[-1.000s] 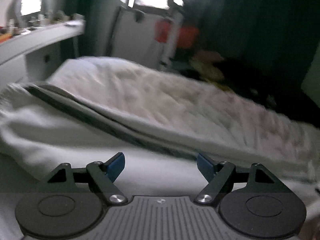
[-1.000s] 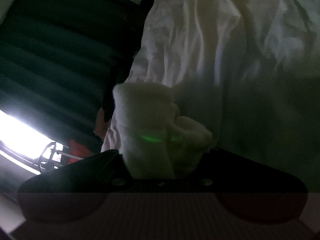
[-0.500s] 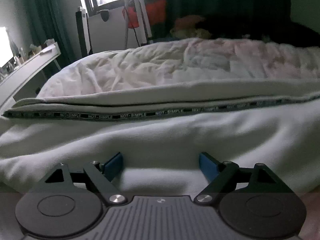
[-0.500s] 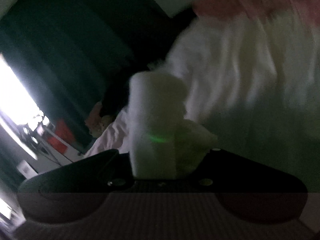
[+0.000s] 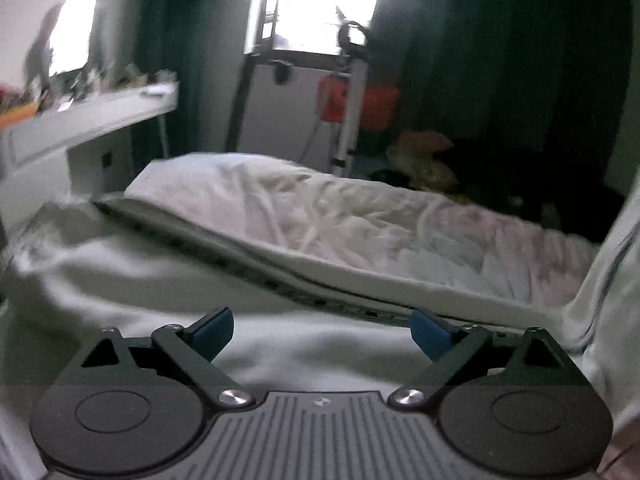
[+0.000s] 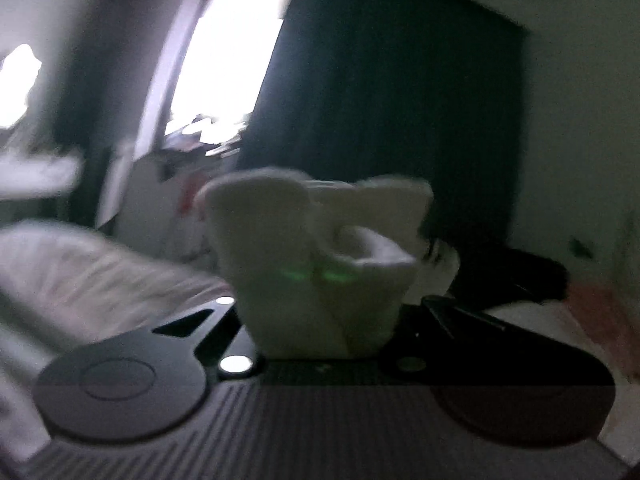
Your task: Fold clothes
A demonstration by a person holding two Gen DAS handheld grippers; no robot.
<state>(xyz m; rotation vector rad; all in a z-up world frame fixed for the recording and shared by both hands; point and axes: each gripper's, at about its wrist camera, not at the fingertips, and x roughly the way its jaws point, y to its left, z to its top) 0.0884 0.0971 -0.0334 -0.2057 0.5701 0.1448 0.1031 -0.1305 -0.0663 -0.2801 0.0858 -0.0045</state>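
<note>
Left wrist view. Left claw [image 5: 322,330] spread wide, blue pads apart, nothing between them. It hovers low over the white garment [image 5: 132,276], which lies spread on the bed [image 5: 328,216]. A dark printed band [image 5: 280,286] runs along the garment edge just beyond the claw. At the right edge of this view part of the cloth rises off the bed, as if lifted.

Right wrist view. Right claw [image 6: 320,320] pinches a bunched wad of the same white cloth [image 6: 316,264]; the fingertips are hidden by the fabric. View is blurred and dim.

Step in hand (judgement): one end of the garment is being carried by the right claw while the left stands free. To do it well: keep the right pinch firm so the wad does not slip; bring the left claw down on the near edge beside the band, taking a single thickness and not the bedsheet beneath; keep both ends level so the fold lands straight along the band.

Surroundings, relative to the bed: a white counter [image 5: 80,120] with clutter to the left, a window [image 5: 320,4] beyond the far side, a white stand with red items [image 5: 352,104] near the far edge, dark curtains [image 5: 500,60] to the right. None lie in the claws' path. The rumpled sheet could snag or be picked up by mistake.
</note>
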